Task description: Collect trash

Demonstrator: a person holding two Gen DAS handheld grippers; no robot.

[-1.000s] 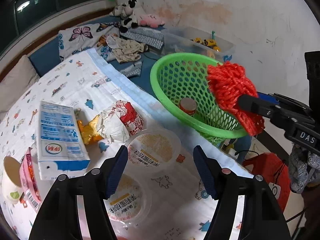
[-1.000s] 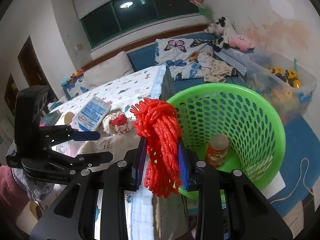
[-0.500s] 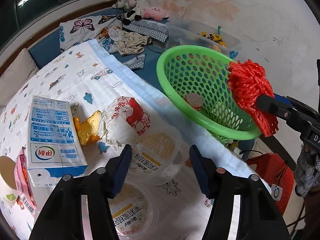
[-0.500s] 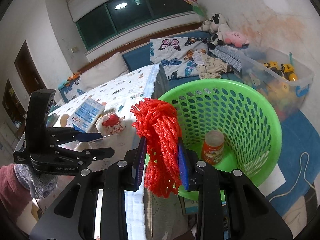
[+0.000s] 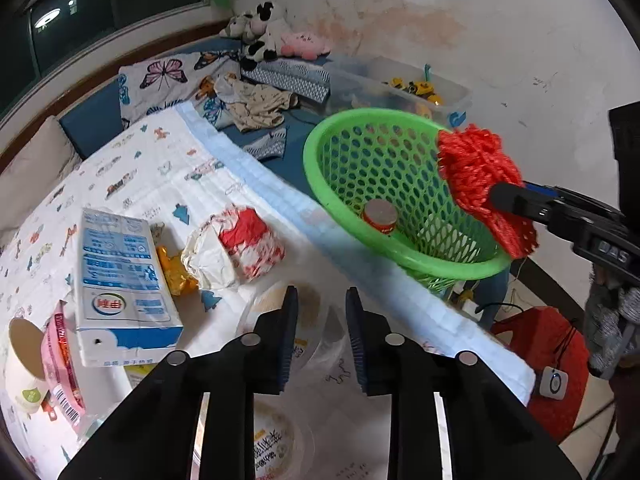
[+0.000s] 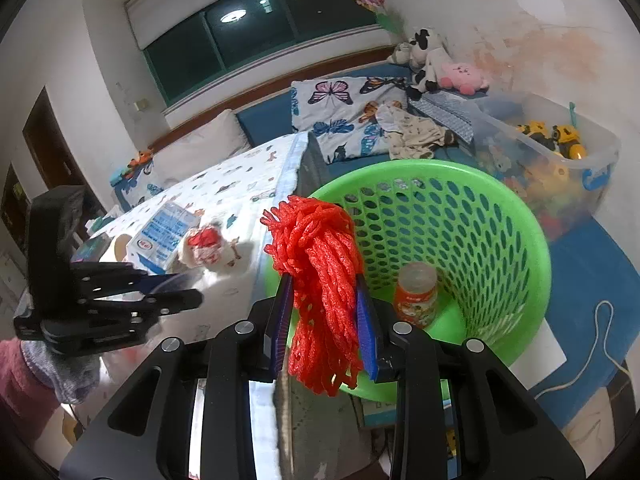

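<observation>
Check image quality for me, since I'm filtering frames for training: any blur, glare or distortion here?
Left wrist view: strong fisheye bending; the crumpled wrapper and clear lidded cup between the left gripper look motion-smeared. Right wrist view: the red mesh net in the right gripper is sharp; the ceiling lamp glares in the window; the green basket rim is slightly soft.

plush toys (image 5: pixel 276 36), butterfly pillow (image 6: pixel 340 120), toy bin (image 6: pixel 560 148)
</observation>
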